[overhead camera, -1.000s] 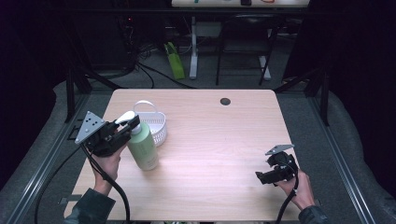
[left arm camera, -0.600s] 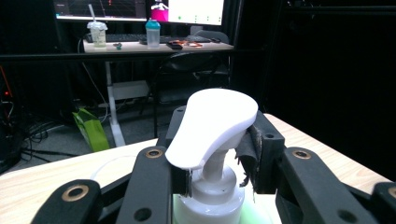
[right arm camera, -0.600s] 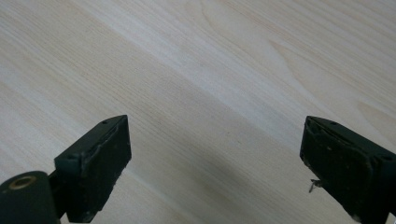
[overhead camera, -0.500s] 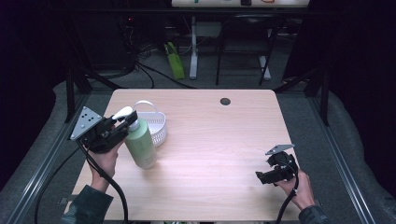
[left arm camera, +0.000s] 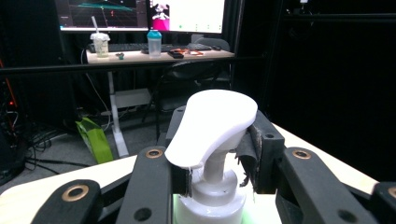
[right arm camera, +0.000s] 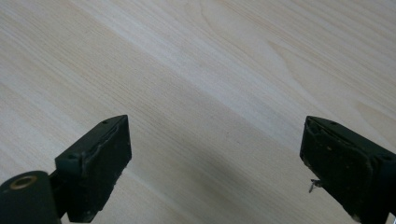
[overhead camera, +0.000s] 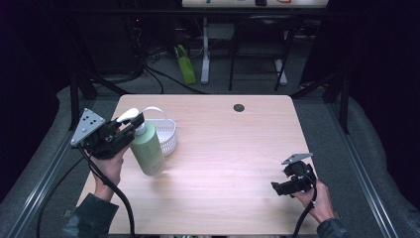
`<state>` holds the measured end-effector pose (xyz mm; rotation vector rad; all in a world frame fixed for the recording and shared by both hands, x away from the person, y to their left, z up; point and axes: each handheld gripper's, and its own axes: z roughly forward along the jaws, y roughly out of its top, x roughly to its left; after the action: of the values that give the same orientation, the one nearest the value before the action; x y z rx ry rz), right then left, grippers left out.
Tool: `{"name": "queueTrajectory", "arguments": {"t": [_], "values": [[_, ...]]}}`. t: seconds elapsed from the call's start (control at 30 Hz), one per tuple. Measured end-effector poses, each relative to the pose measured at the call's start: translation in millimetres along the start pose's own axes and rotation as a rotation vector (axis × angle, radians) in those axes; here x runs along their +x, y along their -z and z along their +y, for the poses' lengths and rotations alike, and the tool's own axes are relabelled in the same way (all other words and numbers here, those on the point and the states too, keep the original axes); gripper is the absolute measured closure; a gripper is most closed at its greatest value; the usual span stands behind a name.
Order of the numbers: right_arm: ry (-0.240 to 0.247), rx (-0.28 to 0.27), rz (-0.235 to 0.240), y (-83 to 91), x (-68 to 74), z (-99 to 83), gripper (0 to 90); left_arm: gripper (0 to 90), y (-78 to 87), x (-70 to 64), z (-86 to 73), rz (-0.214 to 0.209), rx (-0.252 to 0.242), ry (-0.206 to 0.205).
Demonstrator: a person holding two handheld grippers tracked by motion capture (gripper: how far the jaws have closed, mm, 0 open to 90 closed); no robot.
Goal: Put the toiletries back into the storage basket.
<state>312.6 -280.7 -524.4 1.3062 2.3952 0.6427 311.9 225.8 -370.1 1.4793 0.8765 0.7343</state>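
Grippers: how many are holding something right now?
1. The left gripper is clamped on the pump neck of the green bottle, beside the white basket. The right gripper hangs open over bare table, holding nothing.

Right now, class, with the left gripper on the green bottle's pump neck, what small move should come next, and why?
Probably lift the bottle a little and carry it toward the white basket. The left gripper is shut on the neck under the pump head, the bottle leans beside the basket, not in it, and the right gripper hangs open over bare table, far off.
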Motion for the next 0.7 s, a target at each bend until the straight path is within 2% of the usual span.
{"name": "queueTrajectory", "arguments": {"t": [0.7], "values": [[-0.004, 0.001, 0.001, 0.0, 0.0, 0.2, 8.4, 66.4, -2.2, 0.4, 24.6, 0.007, -0.036, -0.022]]}}
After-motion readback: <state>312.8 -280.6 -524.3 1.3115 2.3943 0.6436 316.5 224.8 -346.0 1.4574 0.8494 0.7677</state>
